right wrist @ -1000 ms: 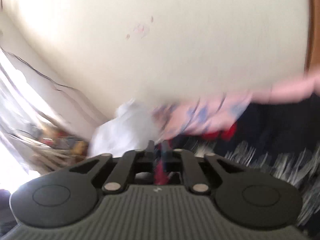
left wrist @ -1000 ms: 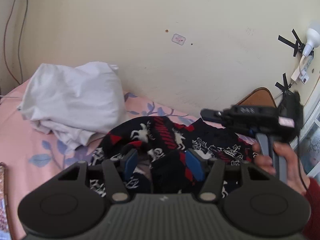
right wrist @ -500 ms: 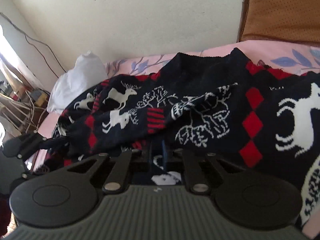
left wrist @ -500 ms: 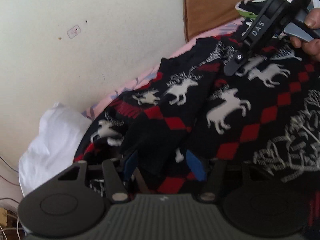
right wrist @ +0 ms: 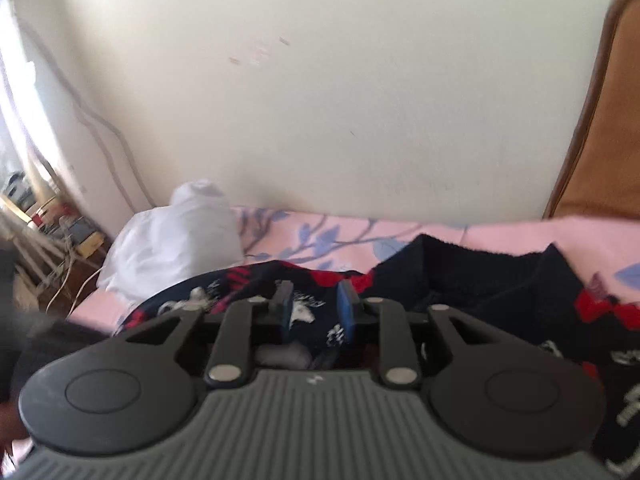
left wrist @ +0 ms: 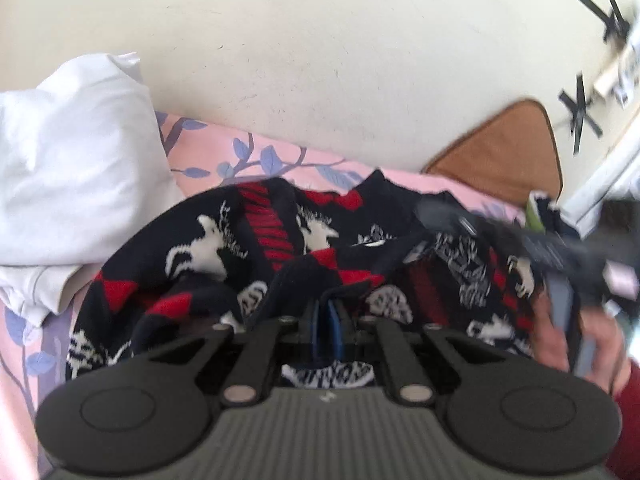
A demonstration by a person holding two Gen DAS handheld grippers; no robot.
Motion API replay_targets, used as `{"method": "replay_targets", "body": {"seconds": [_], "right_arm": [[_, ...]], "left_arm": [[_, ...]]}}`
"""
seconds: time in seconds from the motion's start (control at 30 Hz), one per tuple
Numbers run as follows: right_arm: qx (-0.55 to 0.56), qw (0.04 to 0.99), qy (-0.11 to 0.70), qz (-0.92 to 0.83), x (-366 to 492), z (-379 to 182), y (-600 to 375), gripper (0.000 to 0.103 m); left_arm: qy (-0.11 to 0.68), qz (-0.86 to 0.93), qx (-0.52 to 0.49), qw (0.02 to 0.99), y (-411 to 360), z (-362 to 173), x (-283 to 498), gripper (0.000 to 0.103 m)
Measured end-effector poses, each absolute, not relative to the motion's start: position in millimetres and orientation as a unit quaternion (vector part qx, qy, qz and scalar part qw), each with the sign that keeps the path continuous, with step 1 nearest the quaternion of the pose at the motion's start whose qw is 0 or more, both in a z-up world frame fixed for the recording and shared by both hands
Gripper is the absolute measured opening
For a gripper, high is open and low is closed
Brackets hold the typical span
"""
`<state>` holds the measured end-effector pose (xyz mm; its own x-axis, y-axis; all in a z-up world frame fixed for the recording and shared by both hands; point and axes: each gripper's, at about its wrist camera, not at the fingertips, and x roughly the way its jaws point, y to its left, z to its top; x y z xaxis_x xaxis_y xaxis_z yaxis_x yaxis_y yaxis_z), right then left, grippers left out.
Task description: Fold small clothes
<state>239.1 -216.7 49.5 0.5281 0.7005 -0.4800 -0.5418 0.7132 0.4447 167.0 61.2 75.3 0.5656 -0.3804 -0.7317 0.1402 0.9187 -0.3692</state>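
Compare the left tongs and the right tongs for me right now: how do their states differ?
The left tongs have their blue pads pressed together on a fold of the reindeer sweater; the right tongs stand apart with a clear gap and grip nothing. The left tongs sit buried in bunched knit, while the right tongs hover over the sweater's flatter spread. Both point toward the wall above the pink floral sheet.

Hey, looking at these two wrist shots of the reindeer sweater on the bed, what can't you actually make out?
- Left wrist view: the right tongs are smeared by motion blur, so their opening is unreadable there.
- Left wrist view: the left tongs are closed, but the sweater fold between them is mostly hidden.
- Right wrist view: the sweater's lower part is covered by the tool body.
- Both views: the white cloth pile is bunched; what kind of garment it is stays unclear.
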Motion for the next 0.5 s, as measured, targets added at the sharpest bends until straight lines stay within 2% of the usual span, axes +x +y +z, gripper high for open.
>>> {"method": "replay_targets", "body": {"seconds": [0.23,0.5], "right_arm": [[0.106,0.872,0.305,0.369,180,51,-262,0.035],[0.125,0.91,0.262,0.298,143,44,-324,0.036]], "left_arm": [[0.442,-0.231,-0.182,0.848,22,96,178,0.006],[0.442,-0.303,-0.134,0.834,-84,128,206,0.006]]}}
